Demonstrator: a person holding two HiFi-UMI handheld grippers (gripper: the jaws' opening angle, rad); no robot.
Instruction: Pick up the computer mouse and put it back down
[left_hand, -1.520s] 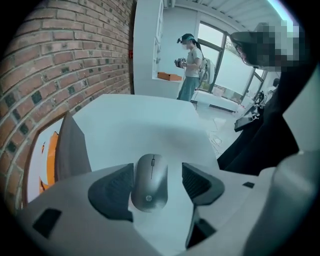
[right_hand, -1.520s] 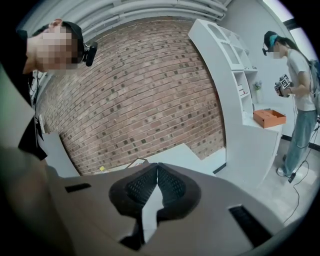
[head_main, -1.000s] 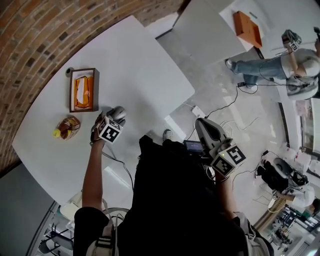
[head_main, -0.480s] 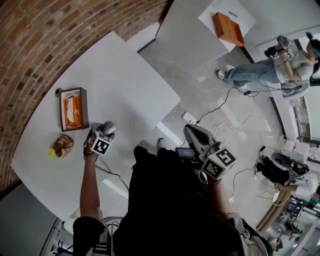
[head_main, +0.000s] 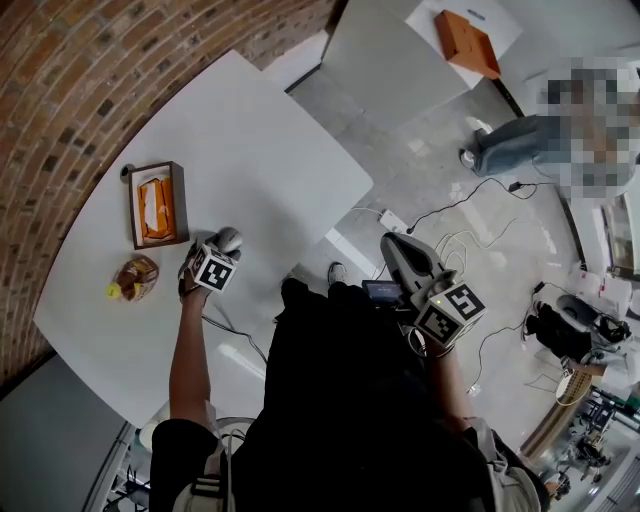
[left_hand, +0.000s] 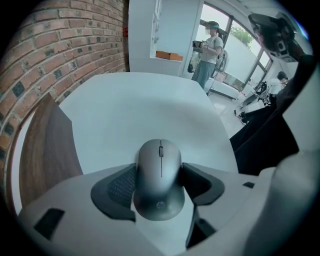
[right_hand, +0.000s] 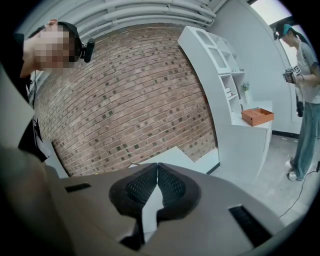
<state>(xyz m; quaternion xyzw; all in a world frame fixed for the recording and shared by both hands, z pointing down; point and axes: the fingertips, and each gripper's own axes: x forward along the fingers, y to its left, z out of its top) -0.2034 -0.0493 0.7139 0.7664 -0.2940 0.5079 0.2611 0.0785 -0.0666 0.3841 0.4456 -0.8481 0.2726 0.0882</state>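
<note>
Left gripper (left_hand: 160, 167) has its fingers pinching the grey computer mouse (left_hand: 160, 182) by its sides, right over the white tabletop (head_main: 260, 140), near a wooden box (head_main: 157, 204). Right gripper (right_hand: 157, 181) hangs out over the floor, fingers pressed together.

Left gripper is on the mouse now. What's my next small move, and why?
Probably ease the left gripper straight down until the mouse rests on the table. The jaws press both sides of the mouse, bare table lies below and ahead, and the box stands off to the left. I cannot tell how high the mouse hangs, so go slowly.
</note>
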